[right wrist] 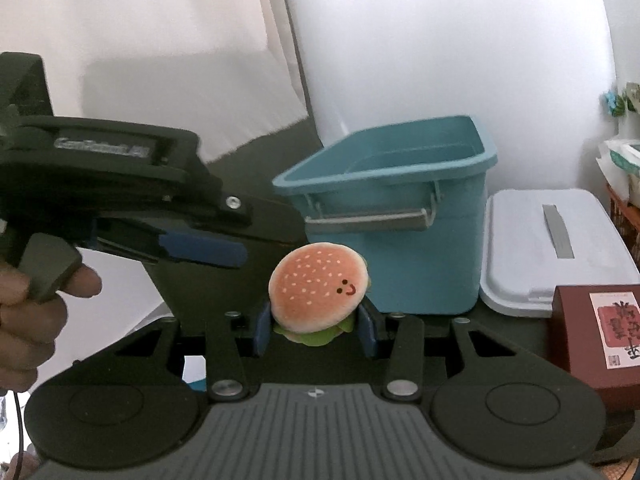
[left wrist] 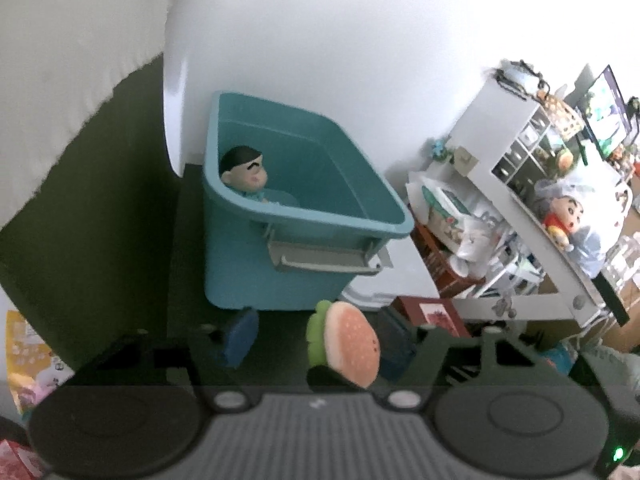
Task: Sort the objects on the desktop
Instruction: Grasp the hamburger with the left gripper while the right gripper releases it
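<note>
A plush burger toy [right wrist: 318, 292] with a smiling face is clamped between the blue pads of my right gripper [right wrist: 316, 330], in front of a teal plastic bin [right wrist: 404, 216]. The left wrist view shows the same burger [left wrist: 348, 344] between the open jaws of my left gripper [left wrist: 316, 340], whose blue pad [left wrist: 240, 336] stands apart from it on the left. A boy figurine [left wrist: 244, 176] with black hair sits inside the teal bin [left wrist: 304, 208]. My left gripper's body [right wrist: 120, 184] shows at the left of the right wrist view.
A white lidded box [right wrist: 552, 252] stands right of the bin, with a dark red box [right wrist: 600, 328] in front of it. A cluttered white shelf [left wrist: 532, 184] with toys fills the right. A yellow packet [left wrist: 28, 344] lies at the far left.
</note>
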Motion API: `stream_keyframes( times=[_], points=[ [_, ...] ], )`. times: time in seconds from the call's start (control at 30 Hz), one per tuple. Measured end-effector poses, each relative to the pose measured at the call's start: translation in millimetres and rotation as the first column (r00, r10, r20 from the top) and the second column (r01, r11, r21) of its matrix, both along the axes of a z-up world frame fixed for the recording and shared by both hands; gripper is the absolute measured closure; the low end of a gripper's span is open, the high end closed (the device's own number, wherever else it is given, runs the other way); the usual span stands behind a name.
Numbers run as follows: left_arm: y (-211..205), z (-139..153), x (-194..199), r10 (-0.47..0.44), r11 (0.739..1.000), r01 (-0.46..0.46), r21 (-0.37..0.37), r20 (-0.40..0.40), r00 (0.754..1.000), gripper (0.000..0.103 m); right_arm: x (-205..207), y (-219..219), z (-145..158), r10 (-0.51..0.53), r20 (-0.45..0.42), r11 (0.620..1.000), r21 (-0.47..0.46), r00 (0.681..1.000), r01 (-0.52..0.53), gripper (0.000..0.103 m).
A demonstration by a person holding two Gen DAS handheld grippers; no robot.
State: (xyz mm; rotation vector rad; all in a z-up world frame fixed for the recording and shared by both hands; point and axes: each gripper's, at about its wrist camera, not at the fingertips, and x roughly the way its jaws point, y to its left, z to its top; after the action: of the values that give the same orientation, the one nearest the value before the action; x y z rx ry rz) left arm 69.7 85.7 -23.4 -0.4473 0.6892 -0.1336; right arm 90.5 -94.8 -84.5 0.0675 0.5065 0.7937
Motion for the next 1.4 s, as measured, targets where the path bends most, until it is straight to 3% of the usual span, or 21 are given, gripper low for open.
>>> stream_keyframes(
  times=[0.07, 0.27, 0.8, 0.87, 1.0, 1.17, 1.4],
  points=[
    [0.0, 0.4, -1.1, 0.009, 1.0, -0.009, -0.004, 0.011, 1.0, 0.044, -3.6, 0.9, 2.1, 0.009, 0.017, 1.0, 0.008, 1.0, -0.009, 0.056],
    [1.4, -3.5, -1.3, 0.014, 1.0, -0.013, -0.024, 0.008, 1.0, 0.05, -6.9, 3.9, 4.8, 0.033, 0.04, 0.999, 0.024, 0.999, -0.034, 0.056],
    [3.9, -15.7, 1.8, -0.01, 0.991, 0.007, -0.135, -0.02, 1.0, 0.053, 1.0, -0.1, 8.0, 0.058, 0.012, 0.99, 0.131, 0.998, -0.059, 0.056],
    [1.3, -15.4, 1.5, -0.023, 0.99, 0.021, -0.136, -0.015, 1.0, 0.062, -0.3, -1.3, 7.8, 0.066, 0.011, 0.989, 0.134, 0.998, -0.066, 0.056],
    [-4.3, -12.5, -0.3, -0.026, 0.995, 0.026, -0.092, -0.005, 1.0, 0.067, -2.8, -4.0, 9.3, 0.061, 0.013, 0.99, 0.125, 0.998, -0.062, 0.055],
    [-1.2, -11.2, -2.3, -0.009, 0.995, 0.009, -0.1, 0.002, 1.0, 0.074, -4.0, -5.4, 9.6, 0.064, 0.009, 0.991, 0.117, 0.998, -0.065, 0.053],
    [3.8, -9.3, -3.3, 0.01, 0.994, -0.009, -0.107, 0.011, 1.0, 0.075, -7.7, -0.8, 8.5, 0.084, 0.008, 0.993, 0.079, 0.996, -0.084, 0.052]
  ],
)
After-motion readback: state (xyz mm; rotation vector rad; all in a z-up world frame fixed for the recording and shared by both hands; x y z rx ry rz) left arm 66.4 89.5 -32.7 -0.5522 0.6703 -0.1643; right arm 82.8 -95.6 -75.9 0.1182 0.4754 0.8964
